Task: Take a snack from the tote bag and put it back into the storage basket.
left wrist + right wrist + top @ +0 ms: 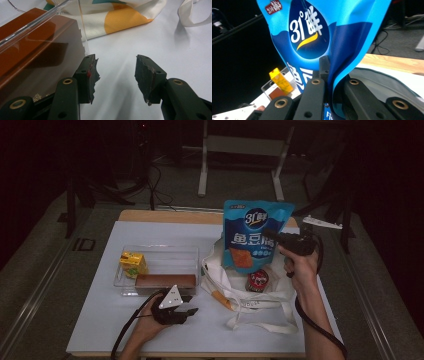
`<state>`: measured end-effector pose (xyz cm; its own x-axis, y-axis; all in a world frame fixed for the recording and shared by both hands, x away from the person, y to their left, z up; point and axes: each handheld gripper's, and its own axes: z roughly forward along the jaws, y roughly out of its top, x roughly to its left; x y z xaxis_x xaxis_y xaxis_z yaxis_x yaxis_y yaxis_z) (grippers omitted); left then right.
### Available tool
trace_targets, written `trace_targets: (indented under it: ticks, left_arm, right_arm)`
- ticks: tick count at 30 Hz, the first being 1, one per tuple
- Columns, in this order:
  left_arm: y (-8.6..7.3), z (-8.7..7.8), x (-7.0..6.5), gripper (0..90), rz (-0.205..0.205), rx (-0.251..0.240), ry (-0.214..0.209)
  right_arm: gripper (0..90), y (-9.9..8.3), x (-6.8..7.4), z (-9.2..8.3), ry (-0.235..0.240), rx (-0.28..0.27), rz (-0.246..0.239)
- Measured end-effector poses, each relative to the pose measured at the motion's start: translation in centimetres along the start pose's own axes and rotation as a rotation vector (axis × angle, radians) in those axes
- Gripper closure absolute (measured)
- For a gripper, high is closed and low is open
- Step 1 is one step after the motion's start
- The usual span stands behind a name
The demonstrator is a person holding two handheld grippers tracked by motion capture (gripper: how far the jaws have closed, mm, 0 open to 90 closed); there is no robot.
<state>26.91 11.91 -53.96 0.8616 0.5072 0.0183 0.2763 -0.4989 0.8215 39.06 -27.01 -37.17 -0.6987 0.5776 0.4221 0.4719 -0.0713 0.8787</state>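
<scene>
Right gripper (274, 236) closed on blue snack bag (255, 232), bag held upright above white tote bag (260, 302) toward table's right edge, left gripper (116, 75) half open, holding nothing, beside clear tray (159, 265), probably near front edge

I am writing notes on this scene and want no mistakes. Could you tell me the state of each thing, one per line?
Blue snack bag: upright, lifted above the tote, pinched at its edge.
Right gripper: shut on the bag.
Left gripper: open, nothing between its jaws.
Cloth tote bag: lying open on the table.
Red packet: lying in the tote.
Clear tray: holds the yellow carton and brown box.
</scene>
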Motion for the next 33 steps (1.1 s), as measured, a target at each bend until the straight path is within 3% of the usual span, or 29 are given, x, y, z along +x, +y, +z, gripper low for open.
trace_targets:
  ticks: [6, 13, 33]
  left_arm:
    - [0.0, 0.0, 0.0, 51.8, 0.002, 0.001, -0.002]
    - [0.0, 0.0, 0.0, 51.8, 0.002, -0.001, -0.004]
    - [0.0, 0.0, 0.0, 51.8, 0.005, -0.002, -0.005]
  right_arm:
    - [90.0, 0.5, 1.1, 0.2, 0.029, 0.004, -0.02]
    - [90.0, 1.0, 1.6, 0.3, 0.054, -0.007, -0.004]
    - [90.0, 2.2, 3.8, 1.1, 0.086, -0.017, -0.015]
